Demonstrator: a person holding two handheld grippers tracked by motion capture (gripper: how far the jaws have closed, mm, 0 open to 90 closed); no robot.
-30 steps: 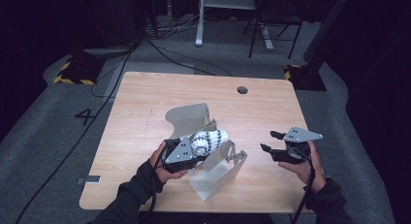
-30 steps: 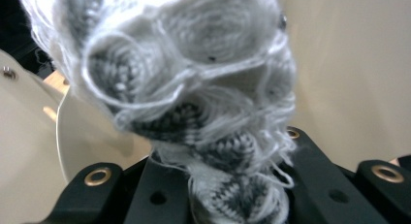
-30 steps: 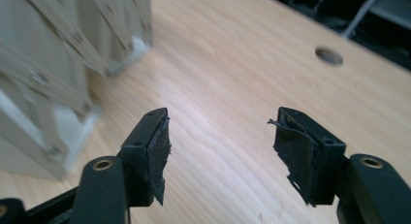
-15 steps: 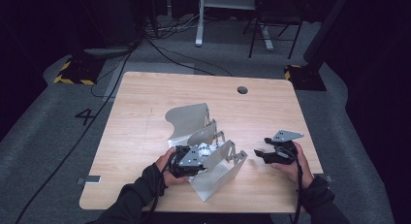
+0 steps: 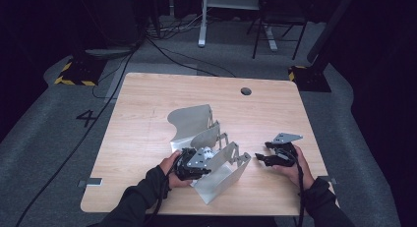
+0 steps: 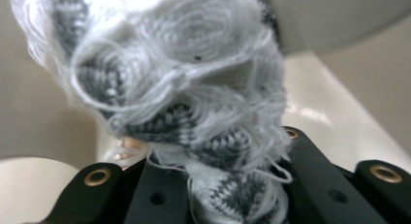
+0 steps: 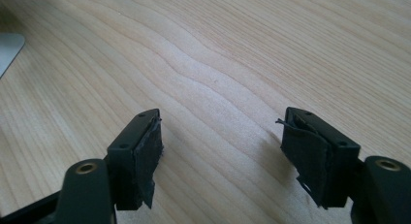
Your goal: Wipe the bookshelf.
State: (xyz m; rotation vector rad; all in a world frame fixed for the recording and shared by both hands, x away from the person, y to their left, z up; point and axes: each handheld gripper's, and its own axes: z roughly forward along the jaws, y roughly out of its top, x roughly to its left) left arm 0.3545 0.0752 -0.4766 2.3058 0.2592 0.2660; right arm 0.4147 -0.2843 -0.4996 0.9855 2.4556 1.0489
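1. Where it sits inside the metal bin (image 5: 223, 175), the sock (image 6: 184, 103) looks fuzzy, grey-and-white, bunched.
2. Left gripper (image 6: 213, 185), at the bin, is clamped tight on the sock.
3. Right gripper (image 7: 220, 151), right of the bin, has just been opening; it stands wide and holds nothing.

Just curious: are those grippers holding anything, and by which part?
Left gripper pinches a grey-and-white knitted piece by its bunched lower end; right gripper holds nothing.
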